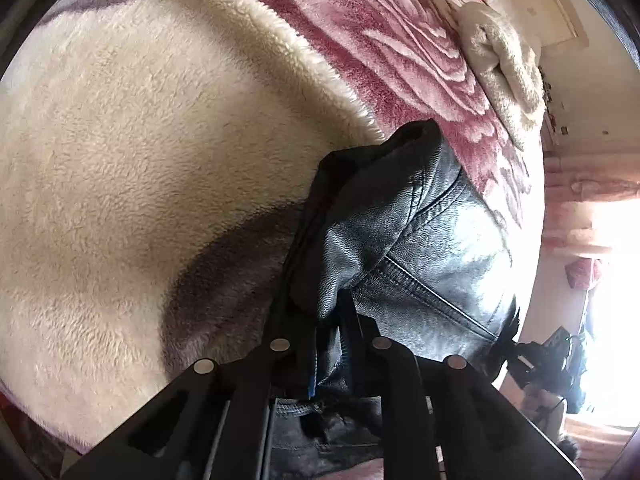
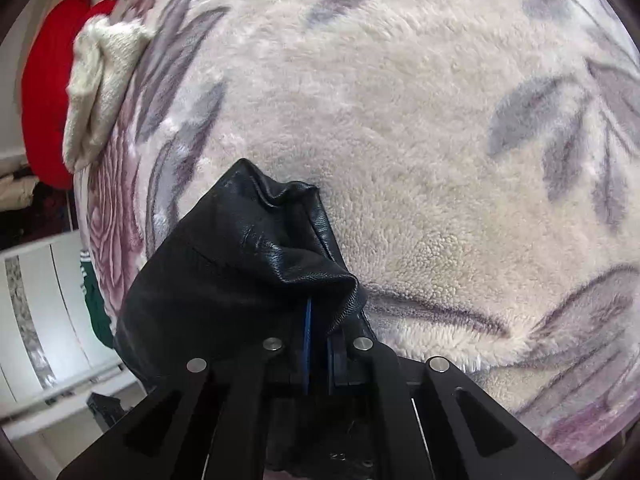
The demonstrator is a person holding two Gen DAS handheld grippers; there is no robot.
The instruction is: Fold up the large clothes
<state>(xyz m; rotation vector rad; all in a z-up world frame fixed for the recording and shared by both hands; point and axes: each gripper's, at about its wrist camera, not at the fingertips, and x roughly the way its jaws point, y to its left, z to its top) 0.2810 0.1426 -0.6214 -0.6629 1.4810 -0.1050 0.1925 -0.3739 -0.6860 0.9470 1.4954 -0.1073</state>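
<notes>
A bed fills both views, covered with a plush blanket printed with grey leaves and pink roses. A red pillow lies at its far end, a cream knit cloth against it. Beside the bed stands white panelled furniture (perhaps a cabinet). Strong daylight floods in from a window.

The right gripper is clamped on a bunched fold of the black leather jacket, above a fluffy cream blanket with grey leaves. Far left lie a cream towel and red cloth.
</notes>
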